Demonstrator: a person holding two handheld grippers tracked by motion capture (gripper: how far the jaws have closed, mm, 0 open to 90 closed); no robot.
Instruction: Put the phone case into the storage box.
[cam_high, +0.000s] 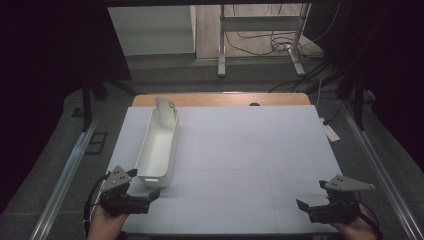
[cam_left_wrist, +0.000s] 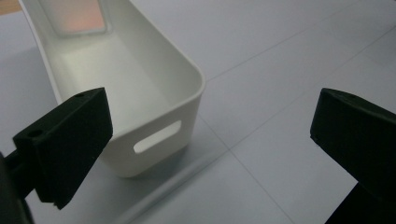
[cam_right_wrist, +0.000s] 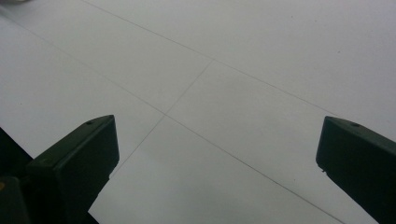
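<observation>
High view: both grippers sit at the near edge of the white table, the left gripper spread wide just before the near end of the long white bin, the right gripper likewise released over bare surface, well apart from it. Left gripper view adds a handle slot and a pale card at the bin's far end. Beyond lie a wooden strip, floor cables and dark curtains.
</observation>
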